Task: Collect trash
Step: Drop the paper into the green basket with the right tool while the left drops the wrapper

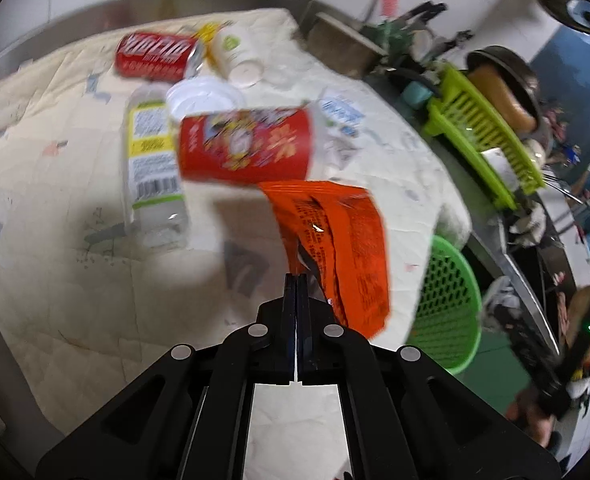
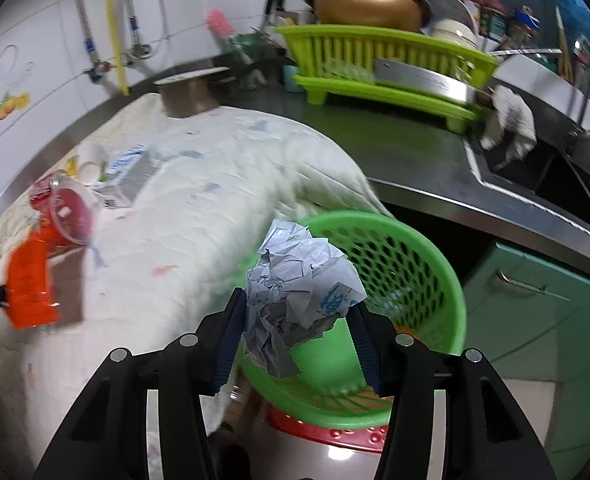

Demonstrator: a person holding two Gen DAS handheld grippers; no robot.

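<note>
Between the fingers of our right gripper [image 2: 295, 312] we hold a crumpled paper ball [image 2: 299, 292], pinched from both sides above the near rim of the green mesh basket [image 2: 407, 256], which sits just beside the cloth-covered table [image 2: 215, 216]. Our left gripper [image 1: 297, 280] is pressed together on a corner of an orange wrapper [image 1: 347, 240], lifted clear of the cloth. Beyond it we list: a red printed cup [image 1: 247, 146] on its side, a clear plastic bottle [image 1: 151, 164] lying flat, a white lid [image 1: 205, 98], a small carton [image 1: 341, 118], a red soda can [image 1: 157, 56] and a white paper cup [image 1: 237, 54]. Farthest, on the steel counter, a lime dish rack [image 2: 383, 64].
</note>
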